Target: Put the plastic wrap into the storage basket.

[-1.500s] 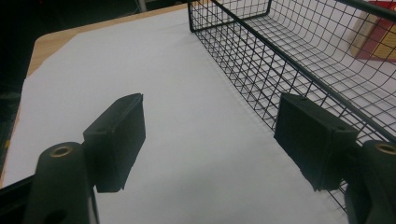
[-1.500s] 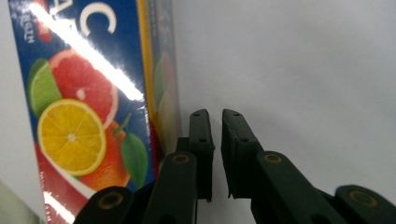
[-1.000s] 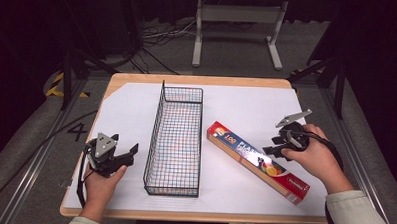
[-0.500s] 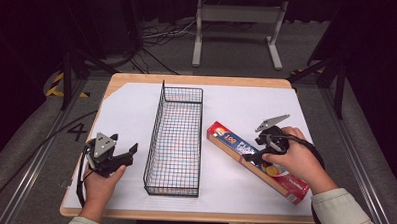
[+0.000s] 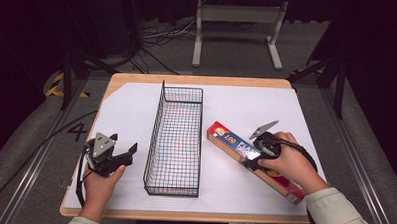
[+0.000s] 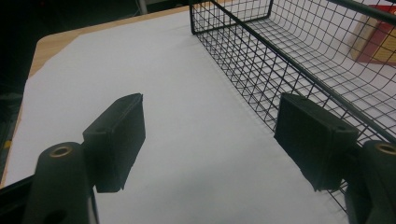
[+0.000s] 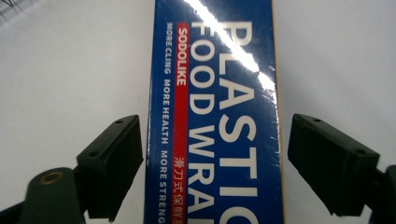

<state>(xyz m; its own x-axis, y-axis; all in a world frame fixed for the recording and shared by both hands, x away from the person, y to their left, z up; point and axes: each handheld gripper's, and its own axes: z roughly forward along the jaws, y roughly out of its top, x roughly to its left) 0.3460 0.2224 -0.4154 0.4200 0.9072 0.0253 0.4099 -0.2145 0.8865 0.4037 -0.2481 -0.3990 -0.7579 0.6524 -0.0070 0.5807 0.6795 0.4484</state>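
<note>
1. While the right gripper [image 5: 251, 162] hangs just above the long blue-and-red cardboard box of plastic food wrap [image 5: 235, 146], its jaws have just been opening and now stand wide, one pad to each side of the box, pressing on neither edge.

2. Seen in the right gripper view, the box [image 7: 215, 112] runs straight ahead between the jaws, its long axis in line with the way they point; a narrow strip of white shows between each pad and the nearer long edge, so the jaws straddle the short width, not the length.

3. From the high view, the box lies flat and slantwise on the white-papered wooden worktop [image 5: 136, 110], one end near the tall black wire basket [image 5: 175, 141], the other end toward the person's right sleeve [image 5: 333, 212]. The right gripper sits over its middle stretch.

4. Well apart on the far side of the basket, the left gripper [image 5: 122, 157] rests low on the paper with its jaws spread and nothing between them; its own view shows bare white sheet ahead and the basket's mesh wall [image 6: 280, 60] just off one pad.

5. By this reading the right hand [image 5: 284, 165] is plainly the nearer, and the coming move looks to turn on lowering and closing squarely across the box's width, with the basket lying beyond the box's far end.
</note>
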